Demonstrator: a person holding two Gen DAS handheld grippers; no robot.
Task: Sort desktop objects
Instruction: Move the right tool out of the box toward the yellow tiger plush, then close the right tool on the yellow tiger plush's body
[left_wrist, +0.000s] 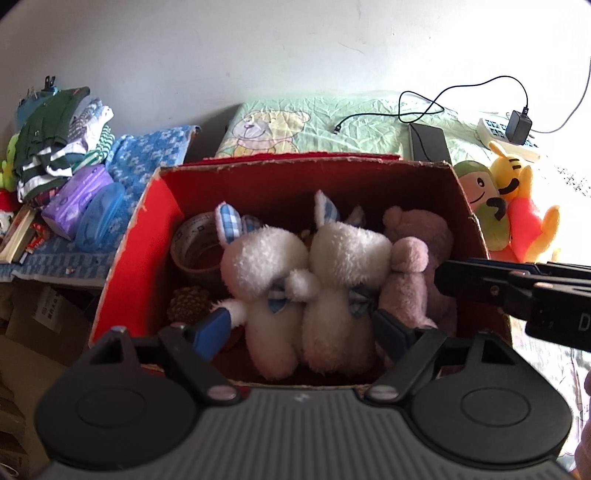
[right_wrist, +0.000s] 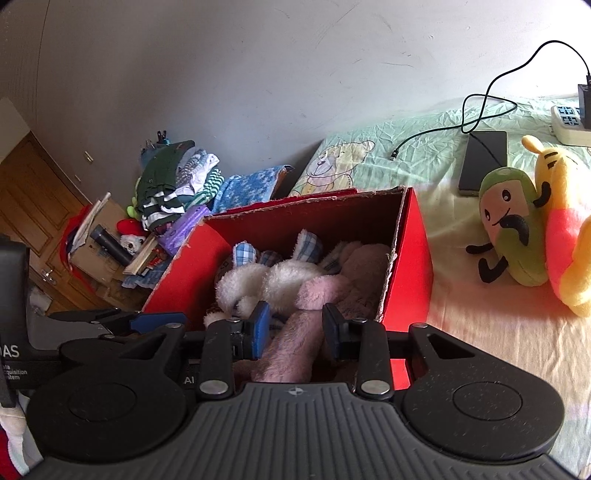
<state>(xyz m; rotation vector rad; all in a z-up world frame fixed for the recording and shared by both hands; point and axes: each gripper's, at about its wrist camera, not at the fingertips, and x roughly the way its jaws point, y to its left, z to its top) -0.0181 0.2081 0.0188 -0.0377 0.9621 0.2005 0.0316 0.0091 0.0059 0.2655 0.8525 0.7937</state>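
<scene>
A red cardboard box stands on the bed and holds two white plush bunnies with blue plaid ears, side by side. A pink plush bear lies beside them at the right. My left gripper is open wide over the box's near edge, one blue finger on each side of the bunnies' bodies. My right gripper is shut on a limb of the pink plush bear, which rises between its pads. In the left wrist view the right gripper comes in from the right.
A tape roll and a brown knobbly ball lie in the box's left part. A green plush and a yellow plush lie right of the box, with a phone and a cable behind. Folded clothes are piled at the left.
</scene>
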